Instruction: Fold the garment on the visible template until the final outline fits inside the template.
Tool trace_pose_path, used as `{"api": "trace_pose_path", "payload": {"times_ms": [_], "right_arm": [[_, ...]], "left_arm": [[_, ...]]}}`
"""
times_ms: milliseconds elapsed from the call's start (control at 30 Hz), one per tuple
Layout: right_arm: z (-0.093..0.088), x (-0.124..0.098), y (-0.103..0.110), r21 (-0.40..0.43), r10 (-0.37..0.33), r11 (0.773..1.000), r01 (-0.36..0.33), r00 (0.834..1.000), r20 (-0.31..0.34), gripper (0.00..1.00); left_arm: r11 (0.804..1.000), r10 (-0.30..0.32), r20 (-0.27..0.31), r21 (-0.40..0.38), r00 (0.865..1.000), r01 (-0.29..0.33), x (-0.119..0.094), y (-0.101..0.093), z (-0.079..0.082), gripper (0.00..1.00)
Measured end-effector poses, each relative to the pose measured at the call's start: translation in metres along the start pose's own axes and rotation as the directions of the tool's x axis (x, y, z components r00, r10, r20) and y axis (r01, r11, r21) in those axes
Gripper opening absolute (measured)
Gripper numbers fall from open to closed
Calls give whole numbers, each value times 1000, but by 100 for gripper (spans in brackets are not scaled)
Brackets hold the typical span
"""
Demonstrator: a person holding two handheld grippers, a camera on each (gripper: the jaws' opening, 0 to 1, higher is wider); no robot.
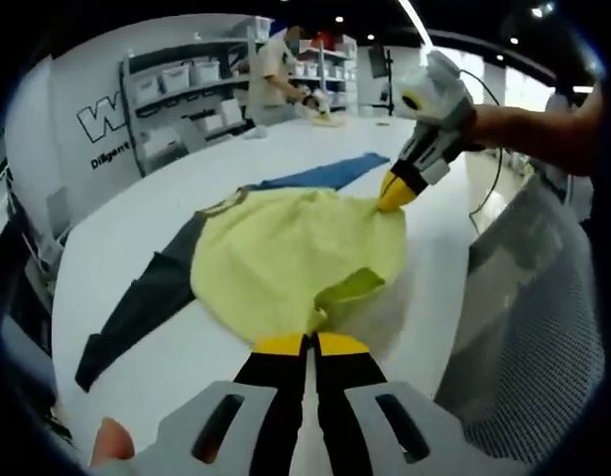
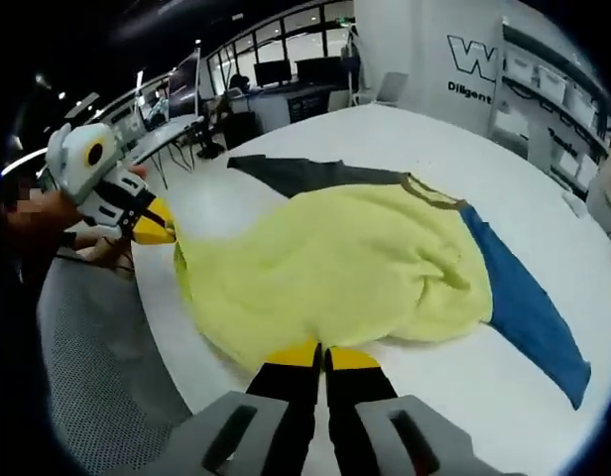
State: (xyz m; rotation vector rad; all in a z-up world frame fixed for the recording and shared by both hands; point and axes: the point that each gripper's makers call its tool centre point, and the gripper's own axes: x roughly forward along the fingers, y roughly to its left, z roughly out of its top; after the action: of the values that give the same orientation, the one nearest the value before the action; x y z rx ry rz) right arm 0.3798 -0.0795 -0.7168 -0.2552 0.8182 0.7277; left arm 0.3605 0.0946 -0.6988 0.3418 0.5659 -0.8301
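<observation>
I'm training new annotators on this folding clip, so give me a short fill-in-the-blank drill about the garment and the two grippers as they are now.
1. The body of the garment is ____ in colour.
2. One sleeve is dark grey; the other sleeve is ____.
3. The left gripper and the right gripper each have their jaws ____ on the garment's edge.
4. The garment lies on a ____ table.

Missing words: yellow; blue; shut; white
</observation>
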Motion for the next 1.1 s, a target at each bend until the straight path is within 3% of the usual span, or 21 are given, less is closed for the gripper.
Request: {"api": "trace_pose_path", "payload": {"times_ms": [167, 333, 467, 633, 733, 900, 1100], "right_arm": [[52, -8, -30, -35, -38, 999, 40, 998, 46, 0], [89, 3, -60, -45, -58, 997, 60, 997, 52, 0], [113, 22, -87, -33, -72, 997, 74, 996, 51, 0], [140, 50, -124, -46, -120, 991, 122, 992, 43, 0], [148, 71, -138, -59, -136, 989, 137, 990, 31, 0], [141, 107, -160, -88, -164, 983, 162, 986, -22, 0], [122, 145, -169, -114, -170, 980, 161, 983, -68, 0]], "left_arm": [[998, 55, 77, -17, 996, -54, 0, 37, 39, 0], [995, 99, 100, -16, 990, -98, 10, 71, 65, 0], [991, 133, 102, 2, 986, -134, 25, 95, 78, 0], [986, 164, 73, 0, 984, -164, 62, 135, 85, 0], [983, 185, 45, -4, 982, -185, 82, 153, 82, 0], [977, 213, -3, -16, 977, -213, 118, 177, 72, 0], [973, 225, -43, -42, 973, -227, 151, 183, 53, 0]]}}
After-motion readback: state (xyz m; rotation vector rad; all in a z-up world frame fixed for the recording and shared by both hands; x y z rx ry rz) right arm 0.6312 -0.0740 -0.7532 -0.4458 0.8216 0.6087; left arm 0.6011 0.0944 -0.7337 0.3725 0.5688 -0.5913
